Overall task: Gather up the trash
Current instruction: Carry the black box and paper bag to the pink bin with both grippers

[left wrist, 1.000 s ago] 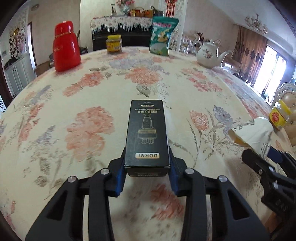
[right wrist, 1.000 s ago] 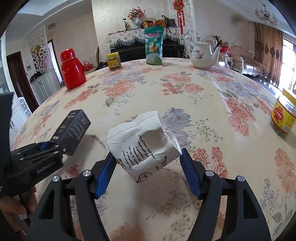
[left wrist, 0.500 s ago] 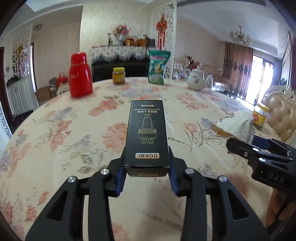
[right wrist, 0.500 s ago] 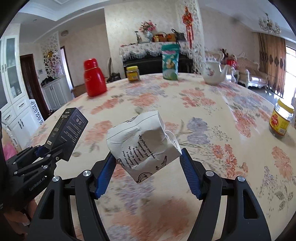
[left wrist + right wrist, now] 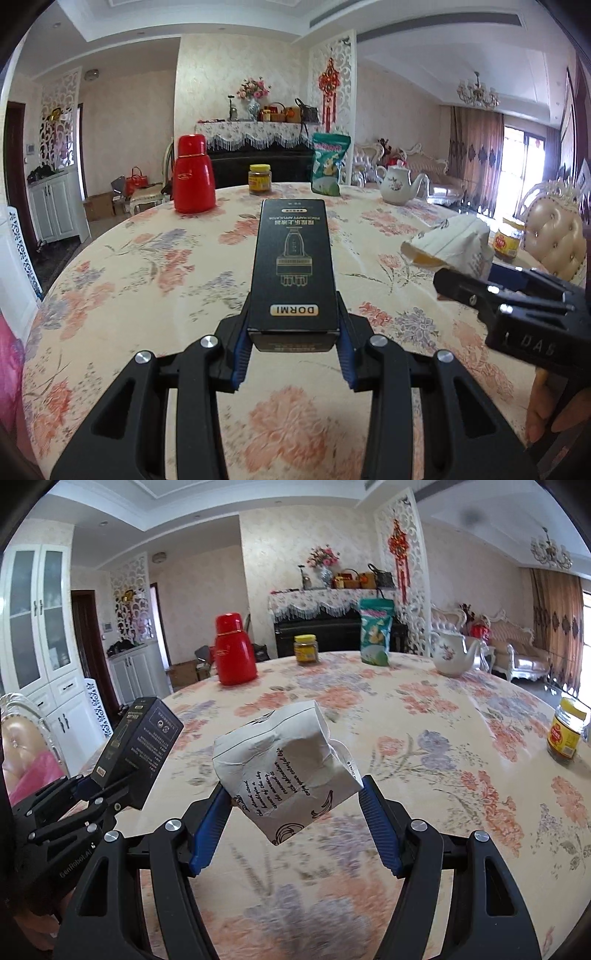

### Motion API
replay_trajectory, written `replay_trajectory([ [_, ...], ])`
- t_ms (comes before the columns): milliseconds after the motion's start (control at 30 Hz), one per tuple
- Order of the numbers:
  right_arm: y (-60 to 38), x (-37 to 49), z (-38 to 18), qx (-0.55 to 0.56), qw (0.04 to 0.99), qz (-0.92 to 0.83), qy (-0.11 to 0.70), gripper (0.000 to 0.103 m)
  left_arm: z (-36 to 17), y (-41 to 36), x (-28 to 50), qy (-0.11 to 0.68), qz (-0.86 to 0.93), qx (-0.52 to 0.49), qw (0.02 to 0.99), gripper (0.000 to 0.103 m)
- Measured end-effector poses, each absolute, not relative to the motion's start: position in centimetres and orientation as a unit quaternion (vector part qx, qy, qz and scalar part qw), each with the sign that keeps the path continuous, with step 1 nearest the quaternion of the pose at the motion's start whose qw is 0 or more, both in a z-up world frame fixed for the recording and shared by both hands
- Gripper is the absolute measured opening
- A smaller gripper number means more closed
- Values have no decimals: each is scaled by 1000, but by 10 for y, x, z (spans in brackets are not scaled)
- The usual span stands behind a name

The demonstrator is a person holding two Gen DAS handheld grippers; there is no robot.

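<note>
You are holding both pieces of trash clear above the counter point(image 5: 147, 280): left tongs point(image 5: 293, 354) clamping the box point(image 5: 293, 266), its long axis pointing straight ahead; right tongs point(image 5: 295, 823), set wider, gripping the crumpled bag point(image 5: 284, 771). No bin is showing.

Table point(image 5: 147, 280) centre bare; thermos point(image 5: 194, 173), teapot point(image 5: 399, 186) block far edge.
</note>
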State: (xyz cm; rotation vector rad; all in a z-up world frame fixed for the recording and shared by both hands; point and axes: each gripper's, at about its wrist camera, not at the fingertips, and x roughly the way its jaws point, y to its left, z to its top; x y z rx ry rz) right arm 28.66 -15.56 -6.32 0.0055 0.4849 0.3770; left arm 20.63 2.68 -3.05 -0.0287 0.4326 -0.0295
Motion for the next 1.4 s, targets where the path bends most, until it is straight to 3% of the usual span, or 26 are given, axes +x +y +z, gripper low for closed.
replay_trajectory([
  [900,-16,230,-46,-66,932,300,191,66,-22,165,104,195,96,-42,975,38],
  [1400,154,213,-41,-106,869,447,183,66,-12,315,30,186,247,-70,948,38],
])
